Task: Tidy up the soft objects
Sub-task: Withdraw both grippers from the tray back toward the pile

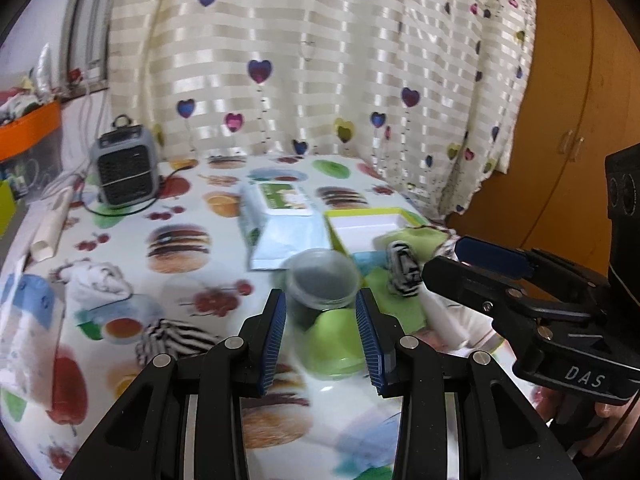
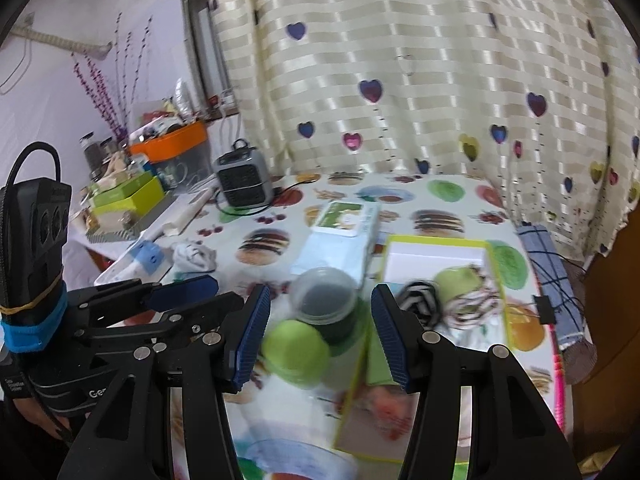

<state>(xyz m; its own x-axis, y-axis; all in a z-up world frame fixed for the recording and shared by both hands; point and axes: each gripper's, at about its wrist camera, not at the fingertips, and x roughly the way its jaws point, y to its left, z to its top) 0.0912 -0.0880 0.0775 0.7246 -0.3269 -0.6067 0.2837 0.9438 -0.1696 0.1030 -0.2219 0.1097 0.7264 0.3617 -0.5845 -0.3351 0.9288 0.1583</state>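
Note:
My left gripper (image 1: 320, 296) is open over the food-print tablecloth, and nothing is between its blue pads. Just beyond them stand a clear plastic tub (image 1: 322, 280) and a green round lid (image 1: 336, 346). A rolled black-and-white striped sock (image 1: 402, 268) lies by a green-rimmed white box (image 1: 368, 224). Another striped sock (image 1: 172, 338) and a white cloth (image 1: 100, 280) lie to the left. My right gripper (image 2: 320, 292) is open and holds nothing, facing the same tub (image 2: 322, 296). The rolled sock (image 2: 420, 300) is at its right finger. The box (image 2: 436, 252) holds green and striped cloths (image 2: 468, 288).
A grey mini heater (image 1: 126, 168) with its cable stands at the back left. A wet-wipes pack (image 1: 280, 200) lies mid-table, and a white paper roll (image 1: 50, 232) at the left edge. A heart-print curtain hangs behind. A blue checked cloth (image 2: 548, 276) lies at the right table edge.

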